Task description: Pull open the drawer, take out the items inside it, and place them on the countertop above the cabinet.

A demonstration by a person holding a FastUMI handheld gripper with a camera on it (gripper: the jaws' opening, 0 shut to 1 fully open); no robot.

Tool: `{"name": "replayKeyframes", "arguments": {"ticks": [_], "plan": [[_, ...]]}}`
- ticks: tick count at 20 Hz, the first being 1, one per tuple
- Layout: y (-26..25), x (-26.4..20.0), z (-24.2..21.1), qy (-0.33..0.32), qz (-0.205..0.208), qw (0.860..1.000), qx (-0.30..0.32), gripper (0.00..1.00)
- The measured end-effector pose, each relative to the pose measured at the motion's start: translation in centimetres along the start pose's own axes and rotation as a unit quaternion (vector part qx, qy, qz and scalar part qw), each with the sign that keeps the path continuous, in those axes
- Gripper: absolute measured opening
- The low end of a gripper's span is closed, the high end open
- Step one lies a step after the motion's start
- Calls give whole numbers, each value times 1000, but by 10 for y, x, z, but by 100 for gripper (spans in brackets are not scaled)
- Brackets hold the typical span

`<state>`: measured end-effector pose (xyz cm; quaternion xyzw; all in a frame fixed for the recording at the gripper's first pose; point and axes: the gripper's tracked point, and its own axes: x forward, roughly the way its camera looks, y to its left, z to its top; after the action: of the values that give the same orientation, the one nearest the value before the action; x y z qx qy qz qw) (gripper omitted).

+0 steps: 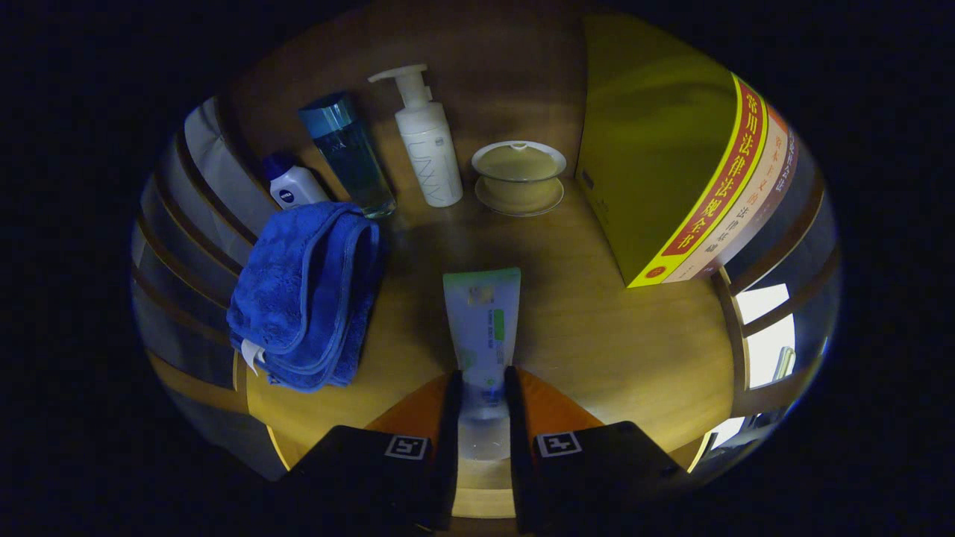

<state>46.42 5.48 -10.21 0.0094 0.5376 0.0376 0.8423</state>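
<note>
The gripper [481,388] is clamped on a tube [482,321], both fingers pressing its capped end so that the flat crimped end points ahead over the wooden countertop [597,335]. Holding it by the narrow end probably keeps the fingers clear of the surface when the tube is laid down. The bare patch ahead looks like the obvious landing spot: a folded blue towel [306,298] lies to the left, three bottles [351,153] and a lidded cup [519,175] stand beyond, and books [671,142] stand to the right. The tube appears out of the drawer and about ready for release.
</note>
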Motion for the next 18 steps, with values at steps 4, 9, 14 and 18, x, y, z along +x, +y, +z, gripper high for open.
{"name": "replayKeyframes", "arguments": {"ticks": [4, 9, 14, 18], "plan": [[-6, -27, 8, -40, -12, 999, -10, 50], [-4, -78, 4, -110, -2, 994, -17, 87], [1, -131, -19, -164, 7, 986, -18, 100], [-2, -165, -44, -202, 7, 979, -16, 100]]}}
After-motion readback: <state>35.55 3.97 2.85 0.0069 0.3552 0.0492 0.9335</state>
